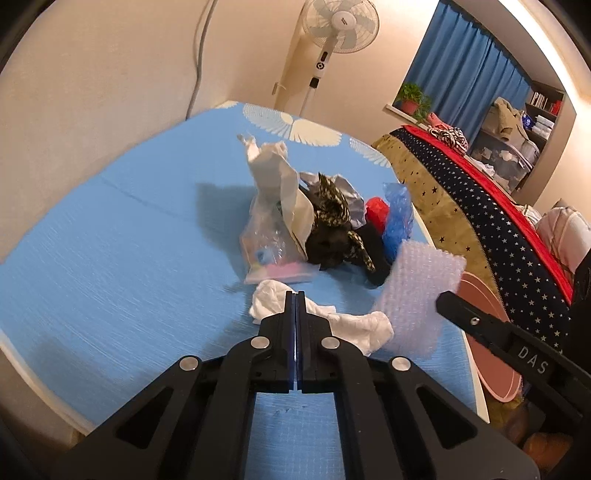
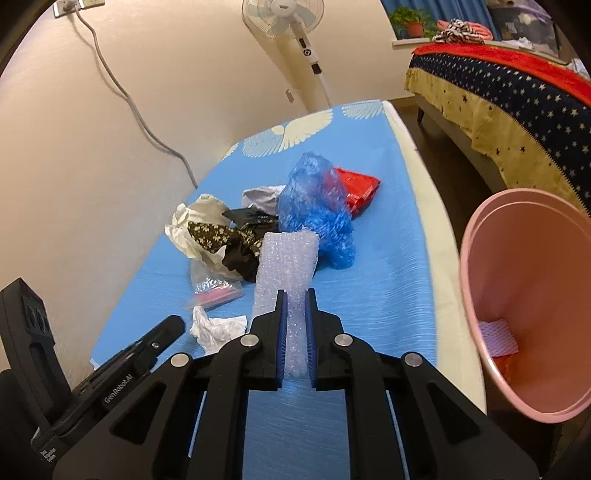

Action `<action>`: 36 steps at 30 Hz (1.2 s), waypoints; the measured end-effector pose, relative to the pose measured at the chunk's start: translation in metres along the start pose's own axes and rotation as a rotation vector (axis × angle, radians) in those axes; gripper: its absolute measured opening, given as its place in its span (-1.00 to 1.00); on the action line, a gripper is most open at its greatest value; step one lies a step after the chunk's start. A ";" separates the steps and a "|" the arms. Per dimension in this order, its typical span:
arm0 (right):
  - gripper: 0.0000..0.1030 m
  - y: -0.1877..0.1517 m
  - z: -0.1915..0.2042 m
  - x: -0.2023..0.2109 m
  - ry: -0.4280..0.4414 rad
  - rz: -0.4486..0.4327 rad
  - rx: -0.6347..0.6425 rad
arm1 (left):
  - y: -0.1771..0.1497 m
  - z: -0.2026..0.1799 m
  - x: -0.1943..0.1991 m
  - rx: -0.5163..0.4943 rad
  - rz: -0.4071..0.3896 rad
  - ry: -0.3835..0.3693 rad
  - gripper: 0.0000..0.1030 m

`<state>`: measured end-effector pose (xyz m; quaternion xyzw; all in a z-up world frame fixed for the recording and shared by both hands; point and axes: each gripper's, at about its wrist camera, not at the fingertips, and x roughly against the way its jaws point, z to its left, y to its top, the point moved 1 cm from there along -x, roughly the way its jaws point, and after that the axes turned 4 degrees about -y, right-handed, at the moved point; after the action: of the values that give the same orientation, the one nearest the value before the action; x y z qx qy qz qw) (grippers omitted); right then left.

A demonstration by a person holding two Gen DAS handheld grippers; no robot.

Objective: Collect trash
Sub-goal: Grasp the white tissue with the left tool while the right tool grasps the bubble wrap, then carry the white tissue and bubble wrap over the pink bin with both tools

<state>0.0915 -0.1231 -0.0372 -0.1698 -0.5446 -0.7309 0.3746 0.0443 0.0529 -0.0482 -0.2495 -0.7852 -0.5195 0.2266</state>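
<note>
My right gripper [image 2: 295, 295] is shut on a strip of clear bubble wrap [image 2: 288, 266] and holds it above the blue mat [image 2: 380, 266]; the strip also shows in the left wrist view [image 1: 417, 295]. My left gripper [image 1: 295, 295] is shut and empty, over a crumpled white tissue [image 1: 351, 321]. A trash pile lies on the mat: a blue plastic bag [image 2: 317, 206], a red wrapper [image 2: 358, 188], a black flowered wrapper [image 2: 229, 236], a white bag [image 1: 277, 177] and a clear zip bag [image 1: 269, 251]. A pink bin [image 2: 535, 295] stands right of the mat with some trash inside.
A bed with a starred cover [image 2: 517, 96] stands at the right, beyond the bin. A white standing fan [image 2: 291, 22] and a grey cable [image 2: 122, 92] are by the wall behind the mat. The wall runs along the mat's left side.
</note>
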 end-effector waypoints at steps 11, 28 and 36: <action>-0.81 0.007 -0.025 0.025 -0.042 -0.054 -0.051 | -0.009 0.006 -0.016 0.072 0.059 -0.011 -0.04; -0.81 0.010 -0.034 0.030 -0.088 -0.072 -0.059 | -0.011 -0.025 -0.012 -0.082 0.042 0.015 -0.88; -0.81 0.014 -0.028 0.040 -0.132 -0.105 -0.023 | 0.001 -0.032 0.004 -0.125 -0.026 0.026 -0.88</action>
<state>0.0796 -0.1658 -0.0112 -0.1933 -0.5678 -0.7430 0.2969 0.0449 0.0240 -0.0329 -0.2462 -0.7515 -0.5736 0.2138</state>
